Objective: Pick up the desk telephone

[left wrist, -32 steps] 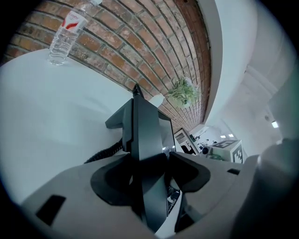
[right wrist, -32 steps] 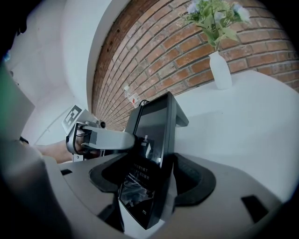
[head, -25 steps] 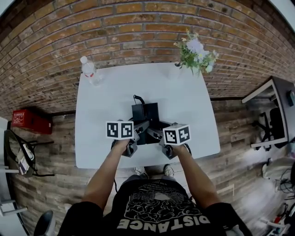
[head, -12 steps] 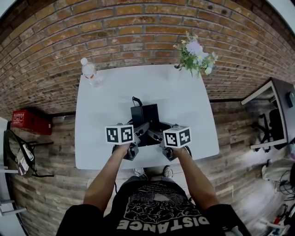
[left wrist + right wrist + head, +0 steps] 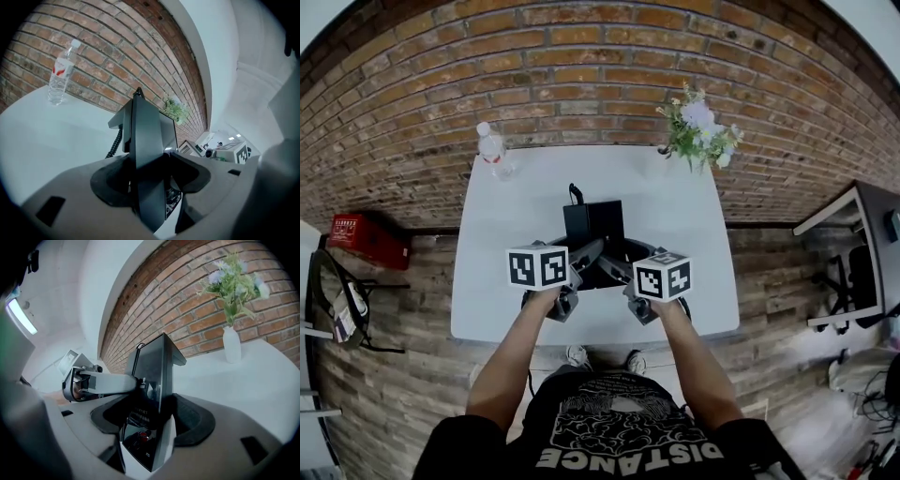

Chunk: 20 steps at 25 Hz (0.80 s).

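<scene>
The black desk telephone (image 5: 594, 225) is above the middle of the white table (image 5: 497, 281), held from both sides. My left gripper (image 5: 149, 173) is shut on its left edge, where the handset (image 5: 146, 154) and coiled cord (image 5: 114, 145) show. The phone's right edge, by the dark screen (image 5: 152, 376), is clamped in my right gripper (image 5: 154, 416), also shut. In the head view the left gripper (image 5: 581, 265) and right gripper (image 5: 617, 269) meet at the phone's near end. Whether the phone's base touches the table is hidden.
A clear water bottle (image 5: 492, 150) stands at the table's far left corner. A white vase of flowers (image 5: 698, 127) stands at the far right corner. A brick wall runs behind the table. A red crate (image 5: 366, 242) sits on the floor at the left.
Both grippers and the telephone have shifted slightly away from me toward the wall. The grip on the phone has not changed.
</scene>
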Available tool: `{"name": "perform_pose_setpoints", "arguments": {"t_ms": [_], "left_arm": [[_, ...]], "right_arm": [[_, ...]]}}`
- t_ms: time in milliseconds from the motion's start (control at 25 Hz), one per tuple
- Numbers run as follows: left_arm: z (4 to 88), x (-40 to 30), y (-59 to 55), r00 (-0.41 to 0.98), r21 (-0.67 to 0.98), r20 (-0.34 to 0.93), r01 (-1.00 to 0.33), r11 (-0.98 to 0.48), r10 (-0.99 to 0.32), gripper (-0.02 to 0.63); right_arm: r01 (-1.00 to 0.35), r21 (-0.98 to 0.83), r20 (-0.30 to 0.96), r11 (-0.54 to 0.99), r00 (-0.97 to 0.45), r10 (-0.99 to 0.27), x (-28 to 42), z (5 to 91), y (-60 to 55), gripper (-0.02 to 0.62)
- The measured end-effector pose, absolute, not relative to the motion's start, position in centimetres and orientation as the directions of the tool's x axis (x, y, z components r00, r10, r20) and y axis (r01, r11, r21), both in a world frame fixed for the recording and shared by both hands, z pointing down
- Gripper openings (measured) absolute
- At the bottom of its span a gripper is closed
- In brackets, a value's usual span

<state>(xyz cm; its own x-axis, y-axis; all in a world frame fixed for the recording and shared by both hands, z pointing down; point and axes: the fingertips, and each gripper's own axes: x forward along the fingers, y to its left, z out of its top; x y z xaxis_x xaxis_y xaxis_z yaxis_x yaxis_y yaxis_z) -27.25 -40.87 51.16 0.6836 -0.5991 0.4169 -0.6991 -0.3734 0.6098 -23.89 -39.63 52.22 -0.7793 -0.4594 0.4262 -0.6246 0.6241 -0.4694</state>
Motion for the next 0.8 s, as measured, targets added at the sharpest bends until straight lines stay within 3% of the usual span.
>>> {"name": "perform_pose_setpoints", "arguments": {"t_ms": [800], "left_arm": [[36.3,-28.8,-40.2,0.532,0.408,0.222,-0.812,-0.417,-0.817,0.252]], "right_arm": [[-0.492,-0.291,0.199,0.82,-0.87,-0.451,-25.3,38.1,-39.9,0.284]]}}
